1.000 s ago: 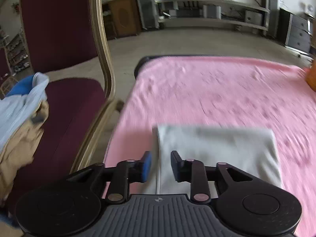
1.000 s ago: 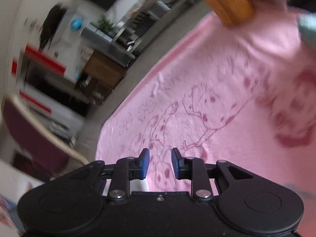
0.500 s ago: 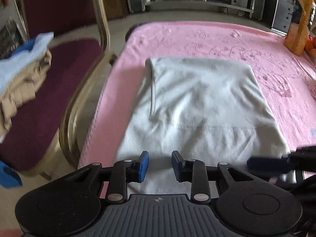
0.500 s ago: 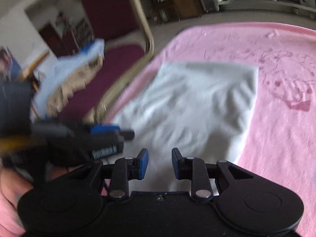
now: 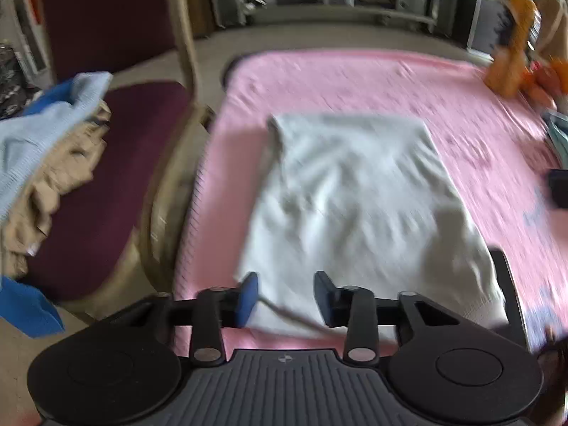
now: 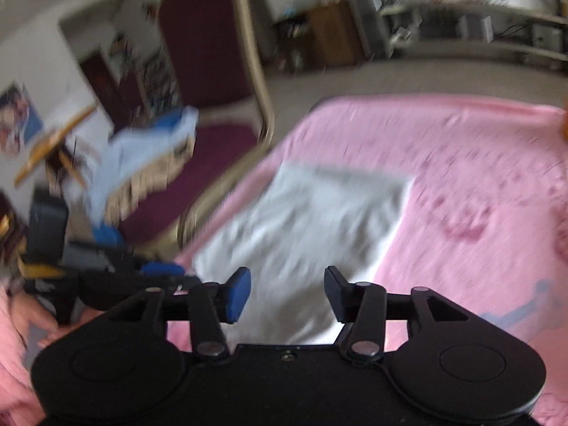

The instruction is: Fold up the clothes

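On your far left, a maroon chair [image 5: 117, 191] with a gilt frame carries a heap of clothes [image 5: 46, 156]: pale blue cloth on top, tan beneath it. Just beside the chair begins the worktop, covered by a pink blanket [image 5: 355, 81] with a faint printed pattern. The white garment [image 5: 355, 206] lies flat on the blanket, folded to a rough rectangle, nearer the chair side than the far side. Your left gripper [image 5: 285, 300] is released, its blue-padded fingers spread above the garment's near hem, with a seam line running between them; whether they touch the cloth is hard to tell through the blur. Your right gripper [image 6: 287, 293] is likewise released and hangs over the near edge of the same garment [image 6: 312, 230], a little further right; from its camera the left gripper [image 6: 156, 273] shows at the left edge. At the far right corner of the blanket stands an orange bottle [image 5: 511, 60], well apart from the garment.
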